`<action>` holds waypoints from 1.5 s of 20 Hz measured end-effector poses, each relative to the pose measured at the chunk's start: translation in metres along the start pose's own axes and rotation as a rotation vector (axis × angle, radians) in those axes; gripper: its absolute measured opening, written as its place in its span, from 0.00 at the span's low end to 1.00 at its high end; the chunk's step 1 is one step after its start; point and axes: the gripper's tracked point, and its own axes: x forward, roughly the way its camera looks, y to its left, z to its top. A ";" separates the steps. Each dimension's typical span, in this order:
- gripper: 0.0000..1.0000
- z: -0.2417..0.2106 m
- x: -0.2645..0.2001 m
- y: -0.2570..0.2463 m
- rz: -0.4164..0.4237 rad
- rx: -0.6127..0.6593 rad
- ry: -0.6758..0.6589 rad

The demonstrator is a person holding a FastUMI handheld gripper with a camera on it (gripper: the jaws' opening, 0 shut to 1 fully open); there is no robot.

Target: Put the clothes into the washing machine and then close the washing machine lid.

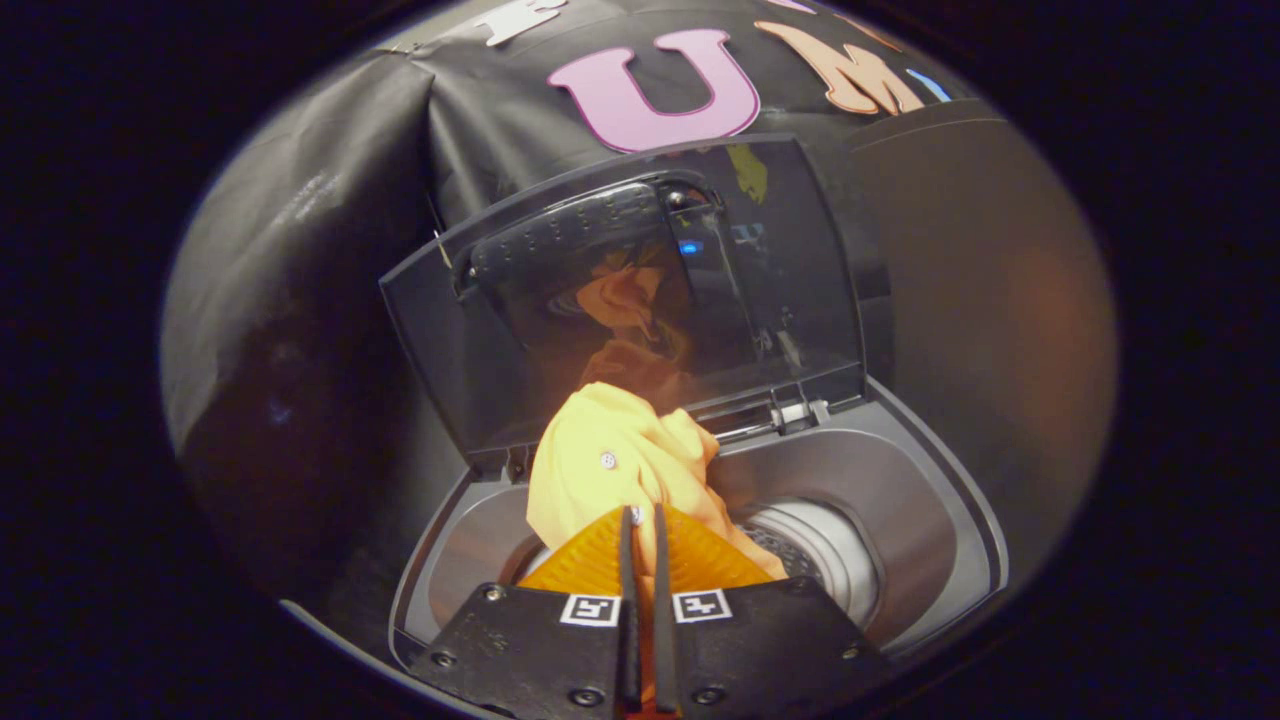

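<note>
A yellow garment (620,465) with small white buttons hangs bunched over the mouth of the grey top-loading washing machine (900,500). My gripper (643,512) is shut on a fold of that cloth, the two fingers nearly touching with fabric pinched between them. The garment's lower part drapes toward the drum (825,545), whose pale perforated wall shows just right of the fingers. The dark see-through lid (630,290) stands raised and upright behind the garment, mirroring the cloth and the gripper.
Black booth cloth (300,300) hangs behind and to the left of the machine. A plain dark wall (990,300) stands to its right. The lid's hinge (790,410) sits at the back rim of the opening.
</note>
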 end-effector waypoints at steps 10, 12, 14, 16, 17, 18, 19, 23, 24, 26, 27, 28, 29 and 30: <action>0.87 -0.023 -0.019 -0.015 -0.065 0.047 0.061; 0.96 -0.022 -0.028 -0.013 -0.057 0.027 0.061; 0.97 -0.018 -0.034 -0.012 -0.057 0.008 0.065; 0.97 -0.004 -0.039 -0.011 -0.061 -0.005 0.042; 0.97 0.004 -0.042 -0.009 -0.063 -0.012 0.028; 0.97 0.010 -0.046 -0.007 -0.065 -0.023 0.031; 0.97 0.017 -0.049 -0.004 -0.060 -0.033 0.032; 0.97 0.069 -0.059 0.011 -0.045 -0.069 -0.040; 0.97 0.083 -0.059 0.016 -0.045 -0.078 -0.056; 0.97 0.111 -0.064 0.025 -0.037 -0.099 -0.074; 0.97 0.129 -0.064 0.032 -0.035 -0.118 -0.098; 0.97 0.148 -0.064 0.037 -0.032 -0.140 -0.125; 0.97 0.170 -0.068 0.043 -0.027 -0.159 -0.158; 0.97 0.194 -0.071 0.050 -0.024 -0.174 -0.194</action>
